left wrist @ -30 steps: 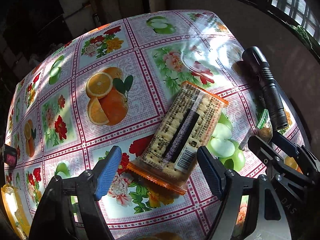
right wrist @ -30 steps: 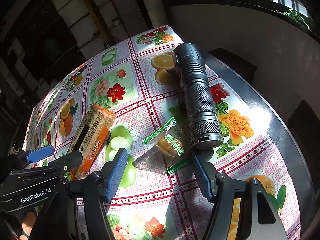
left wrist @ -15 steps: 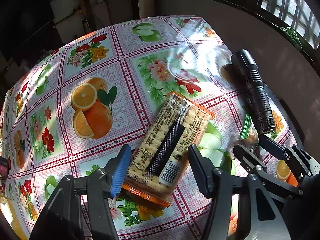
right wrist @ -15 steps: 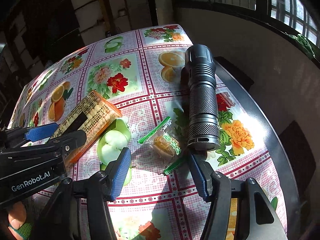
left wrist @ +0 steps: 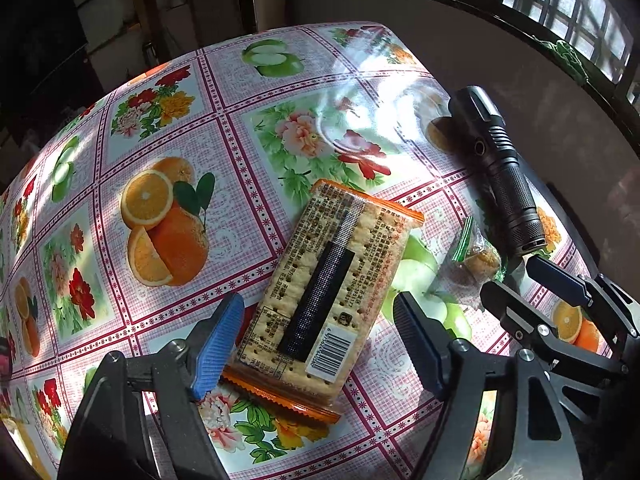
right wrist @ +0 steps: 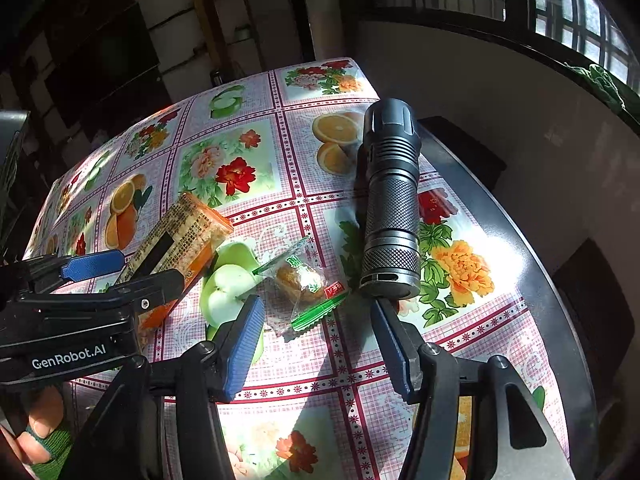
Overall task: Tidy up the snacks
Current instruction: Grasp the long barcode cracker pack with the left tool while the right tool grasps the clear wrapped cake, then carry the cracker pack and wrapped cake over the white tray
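Two snacks are lying on the tabletop (left wrist: 132,148) in front of me. One is a long cracker packet (left wrist: 336,280) with orange crimped ends, lying flat on the flowered, fruit-printed cloth, its near end sitting between the blue pads of my left tongs (left wrist: 318,348). Those tongs have just been opening; the left pad is sitting just beside the packet's edge, the right pad is standing clear of it, so I am gripping nothing there. The other snack is one small cake in a clear wrapper (right wrist: 304,280) with green crimped ends, lying to the right of the packet, near it but not touching. My right tongs (right wrist: 316,344) are hovering just in front of it, jaws apart, also having just been opening, with only the wrapper's near corner reaching between the pads; nothing is being held. One black flashlight (right wrist: 392,204) is lying beside the cake on its right, its tail end close to my right pad. In the right wrist view I am seeing a few fingertips (right wrist: 36,428) at the lower left, under the left tongs' body.
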Demonstrator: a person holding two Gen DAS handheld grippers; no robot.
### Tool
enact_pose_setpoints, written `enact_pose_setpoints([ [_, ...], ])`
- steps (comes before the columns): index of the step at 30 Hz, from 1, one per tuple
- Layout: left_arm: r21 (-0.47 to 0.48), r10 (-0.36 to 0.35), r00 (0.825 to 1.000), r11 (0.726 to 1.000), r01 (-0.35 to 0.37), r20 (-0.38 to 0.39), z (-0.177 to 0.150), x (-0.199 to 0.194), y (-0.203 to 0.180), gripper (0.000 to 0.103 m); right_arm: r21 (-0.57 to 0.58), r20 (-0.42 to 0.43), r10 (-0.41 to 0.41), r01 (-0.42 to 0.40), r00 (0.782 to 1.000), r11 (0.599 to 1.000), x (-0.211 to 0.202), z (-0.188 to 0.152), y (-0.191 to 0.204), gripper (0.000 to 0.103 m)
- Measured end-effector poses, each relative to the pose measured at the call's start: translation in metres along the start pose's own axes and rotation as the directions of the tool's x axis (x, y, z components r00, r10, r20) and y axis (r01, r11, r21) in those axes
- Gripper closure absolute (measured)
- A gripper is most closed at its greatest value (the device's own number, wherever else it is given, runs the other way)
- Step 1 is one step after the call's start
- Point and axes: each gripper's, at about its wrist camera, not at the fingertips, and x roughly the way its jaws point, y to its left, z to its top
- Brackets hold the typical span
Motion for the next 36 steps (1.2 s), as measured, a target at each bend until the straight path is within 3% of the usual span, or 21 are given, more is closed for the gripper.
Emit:
enact_pose_setpoints([
  [2,0.022,0.031,0.999,0.999,-0.030,-0.019,-0.003,0.011,-0.005,0.026,0.002,0.000,0.004,-0.004,1.000,1.000,0.000,0.001,-0.001,0.043],
  [7,-0.001,0.017,1.000,1.000,-0.017,-0.015,-0.008,0.005,0.011,0.049,-0.024,-0.007,0.001,-0.001,1.000,1.000,0.006,0.001,0.005,0.043],
  [14,-0.049,0.025,0.999,0.998,-0.027,-0.045,-0.035,-0.008,0.048,0.050,-0.069,-0.026,-0.013,0.011,1.000,0.998,0.020,0.007,0.016,0.043],
  [15,-0.061,0.026,0.998,0.998,-0.029,-0.049,-0.040,-0.011,0.053,0.050,-0.080,-0.041,-0.006,0.002,0.999,0.997,0.023,0.008,0.019,0.045],
  [16,-0.073,0.025,0.998,0.997,-0.028,-0.053,-0.046,-0.014,0.055,0.050,-0.094,-0.038,-0.009,0.005,0.999,0.996,0.023,0.008,0.022,0.060],
  [17,-0.084,0.021,0.998,0.996,-0.026,-0.056,-0.051,-0.018,0.059,0.050,-0.102,-0.039,-0.006,0.002,0.999,0.995,0.023,0.008,0.024,0.065],
  [20,-0.118,0.011,0.998,0.993,-0.018,-0.060,-0.070,-0.029,0.070,0.051,-0.093,-0.047,0.031,-0.036,0.998,0.995,0.022,0.006,0.027,0.073],
  [22,-0.136,0.011,0.998,0.991,-0.019,-0.062,-0.086,-0.037,0.074,0.051,-0.091,-0.055,0.057,-0.062,0.997,0.994,0.020,0.003,0.031,0.087],
  [25,-0.168,0.001,0.998,0.986,-0.013,-0.067,-0.103,-0.048,0.082,0.051,-0.085,-0.059,0.108,-0.113,0.992,0.990,0.014,-0.004,0.036,0.087],
  [27,-0.194,-0.009,0.997,0.981,-0.005,-0.075,-0.113,-0.056,0.087,0.051,-0.101,-0.070,0.093,-0.100,0.993,0.990,0.013,-0.009,0.040,0.085],
  [29,-0.217,-0.017,0.997,0.976,0.000,-0.076,-0.123,-0.064,0.093,0.051,-0.114,-0.077,0.093,-0.102,0.993,0.988,0.011,-0.010,0.043,0.069],
  [30,-0.225,-0.022,0.997,0.974,0.005,-0.075,-0.128,-0.067,0.094,0.051,-0.123,-0.068,0.084,-0.092,0.994,0.988,0.008,-0.010,0.044,0.054],
  [31,-0.233,-0.025,0.997,0.972,0.007,-0.073,-0.133,-0.072,0.096,0.051,-0.136,-0.043,0.075,-0.080,0.996,0.988,0.003,-0.009,0.046,0.046],
  [33,-0.251,-0.031,0.997,0.968,0.014,-0.065,-0.142,-0.081,0.102,0.051,-0.173,0.002,0.050,-0.049,0.999,0.984,-0.003,-0.005,0.050,0.042],
  [36,-0.264,-0.038,0.998,0.964,0.022,-0.058,-0.151,-0.092,0.106,0.051,-0.242,0.005,0.046,-0.043,0.999,0.969,0.003,0.005,0.061,0.039],
])
